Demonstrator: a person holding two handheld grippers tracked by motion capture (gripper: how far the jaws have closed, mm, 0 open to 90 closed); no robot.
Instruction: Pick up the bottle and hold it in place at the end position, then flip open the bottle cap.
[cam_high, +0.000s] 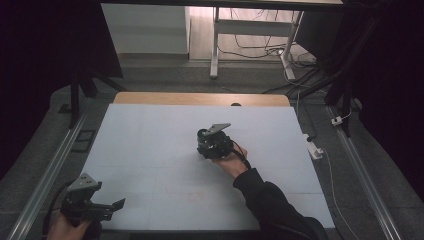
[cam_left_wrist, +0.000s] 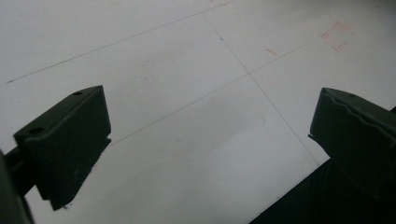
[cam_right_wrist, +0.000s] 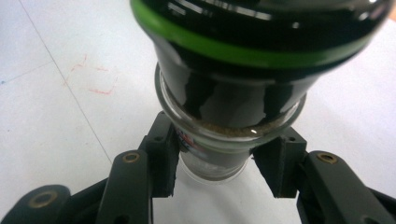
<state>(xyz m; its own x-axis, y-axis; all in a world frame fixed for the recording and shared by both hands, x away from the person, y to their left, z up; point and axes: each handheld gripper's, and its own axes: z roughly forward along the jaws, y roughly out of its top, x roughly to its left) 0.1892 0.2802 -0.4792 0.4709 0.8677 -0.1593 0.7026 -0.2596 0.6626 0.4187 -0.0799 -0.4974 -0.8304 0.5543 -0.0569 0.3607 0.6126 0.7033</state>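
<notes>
Gripping a glass jar (cam_right_wrist: 224, 140) by its body near the tabletop (cam_high: 150, 140) centre, the right tool (cam_right_wrist: 217, 161) could let smooth glass slip sideways, while the left tool (cam_left_wrist: 210, 135) hangs released at the near left corner.

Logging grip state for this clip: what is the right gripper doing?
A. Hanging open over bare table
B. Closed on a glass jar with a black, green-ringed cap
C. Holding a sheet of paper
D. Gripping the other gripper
B: in the right gripper view the right gripper has its jaws against the glass jar, just below its black cap.
</notes>
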